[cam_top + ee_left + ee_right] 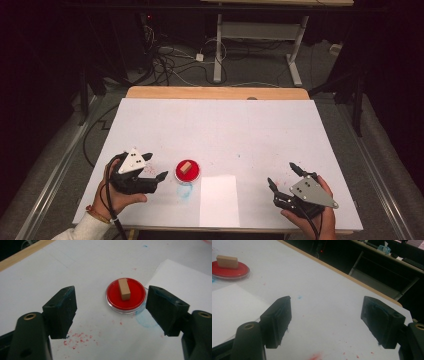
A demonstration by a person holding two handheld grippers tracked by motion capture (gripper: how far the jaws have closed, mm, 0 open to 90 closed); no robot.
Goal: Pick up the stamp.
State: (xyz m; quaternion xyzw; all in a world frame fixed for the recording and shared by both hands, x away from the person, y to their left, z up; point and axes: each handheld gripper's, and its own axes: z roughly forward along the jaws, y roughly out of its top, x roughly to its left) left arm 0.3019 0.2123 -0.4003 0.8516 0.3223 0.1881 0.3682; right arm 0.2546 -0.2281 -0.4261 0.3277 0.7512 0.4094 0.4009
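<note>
Left gripper [155,167]: jaws spread wide, nothing held; aimed at the wooden block [124,289], likely lined up for a pick.
Wooden block: laid flat in the red ink dish [111,300], near the tabletop [225,125] front edge, left of centre; probably a stamp being inked.
White sheet [219,200]: at front edge, just right of dish, likely placed for stamping.
Right gripper [282,177]: wide open, empty, parked near front-right corner.

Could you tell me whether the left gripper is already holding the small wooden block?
No, the wooden block rests on the red dish, well ahead of the left gripper, whose jaws stand wide open with nothing between them.
</note>
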